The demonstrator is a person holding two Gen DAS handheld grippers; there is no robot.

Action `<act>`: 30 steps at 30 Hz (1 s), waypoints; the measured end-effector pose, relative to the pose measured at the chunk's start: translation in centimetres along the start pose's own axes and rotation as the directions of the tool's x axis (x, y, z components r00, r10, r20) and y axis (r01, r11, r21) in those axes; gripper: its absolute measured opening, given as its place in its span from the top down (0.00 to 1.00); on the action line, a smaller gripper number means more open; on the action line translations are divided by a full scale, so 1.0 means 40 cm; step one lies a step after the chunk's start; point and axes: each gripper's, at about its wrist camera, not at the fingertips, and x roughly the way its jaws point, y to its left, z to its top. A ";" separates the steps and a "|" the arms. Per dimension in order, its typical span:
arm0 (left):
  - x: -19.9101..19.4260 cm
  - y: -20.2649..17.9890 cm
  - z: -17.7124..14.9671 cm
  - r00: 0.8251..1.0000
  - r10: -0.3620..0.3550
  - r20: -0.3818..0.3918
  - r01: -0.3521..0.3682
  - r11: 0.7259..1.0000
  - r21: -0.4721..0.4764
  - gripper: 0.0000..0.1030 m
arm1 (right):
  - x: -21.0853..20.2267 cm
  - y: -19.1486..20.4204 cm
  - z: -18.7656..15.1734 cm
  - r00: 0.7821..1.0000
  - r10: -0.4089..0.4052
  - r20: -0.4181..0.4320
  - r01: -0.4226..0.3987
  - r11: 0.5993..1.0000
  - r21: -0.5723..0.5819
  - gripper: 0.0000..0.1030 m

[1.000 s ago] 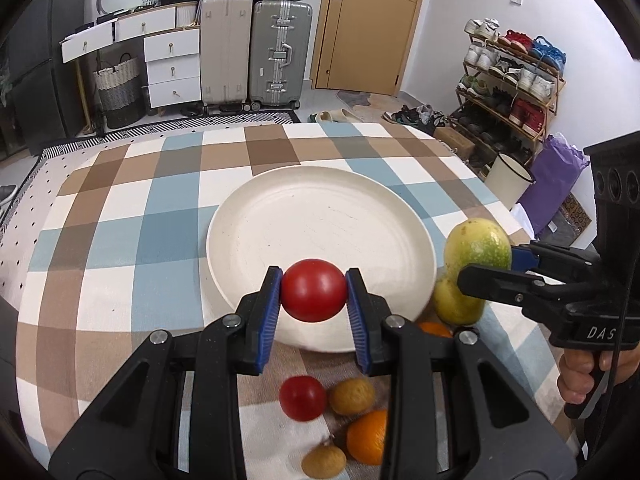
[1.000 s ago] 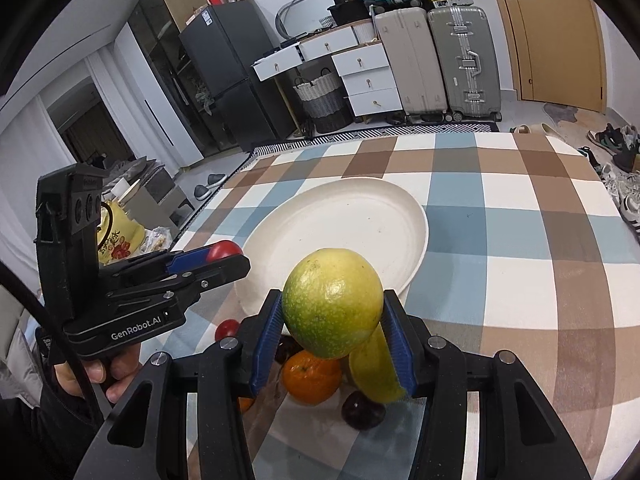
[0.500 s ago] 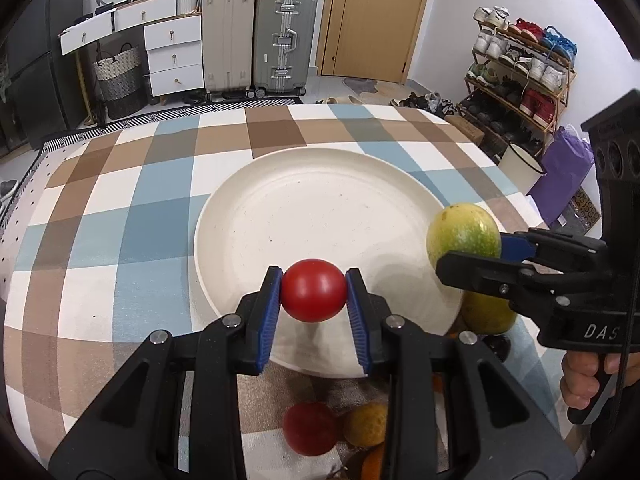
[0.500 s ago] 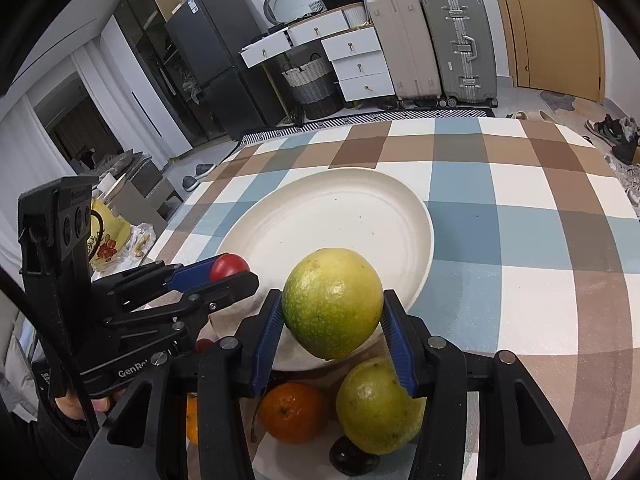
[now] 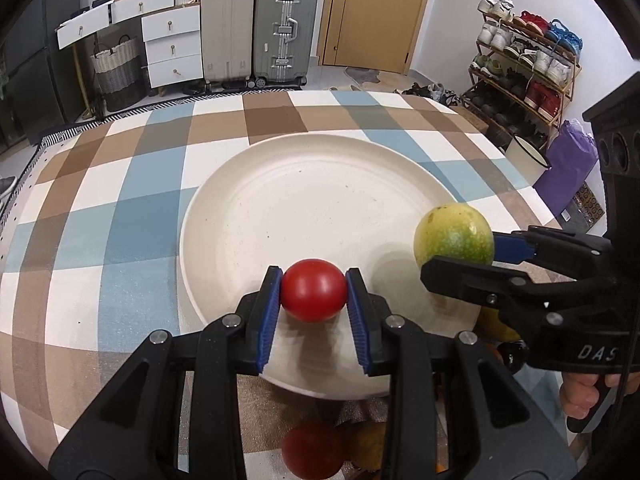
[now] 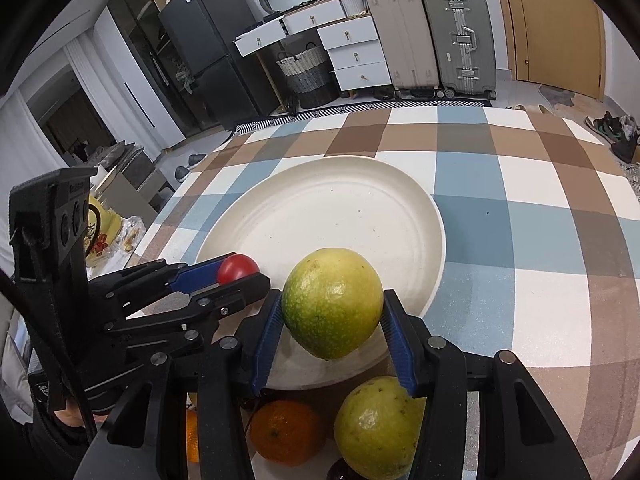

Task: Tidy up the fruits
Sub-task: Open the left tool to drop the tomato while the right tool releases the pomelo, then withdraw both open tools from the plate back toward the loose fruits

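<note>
A checked cloth in blue, brown and white covers the tabletop (image 5: 120, 216); suitcases (image 5: 256, 24) and a shoe rack (image 5: 524, 60) stand behind. Over the plate's (image 5: 304, 200) near rim, the left claw (image 5: 314, 291) clamps a tomato (image 5: 313, 290), and the right claw (image 6: 332, 304) a green fruit (image 6: 332, 302).

Bright, even indoor light; soft shadows below; sharp focus; fisheye-bent, dark-vignetted edges.

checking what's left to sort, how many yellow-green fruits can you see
2: one yellow-green fruit clamped in the right gripper above the plate; another lies below on the table. More may be hidden.
</note>
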 end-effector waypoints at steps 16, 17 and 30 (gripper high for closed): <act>-0.107 0.016 -0.029 0.996 0.034 0.077 -0.030 0.998 -0.046 0.16 | -0.123 -0.026 -0.030 0.994 -0.013 0.108 0.013 1.000 -0.005 0.12; -0.124 0.017 -0.032 0.995 0.041 0.086 -0.036 0.998 -0.056 0.16 | -0.134 -0.024 -0.035 0.994 -0.011 0.110 0.013 1.000 -0.013 0.08; -0.316 0.024 -0.105 0.988 0.072 0.140 -0.057 0.993 -0.106 0.01 | -0.235 -0.010 -0.116 0.995 -0.029 0.098 0.030 1.000 -0.009 0.00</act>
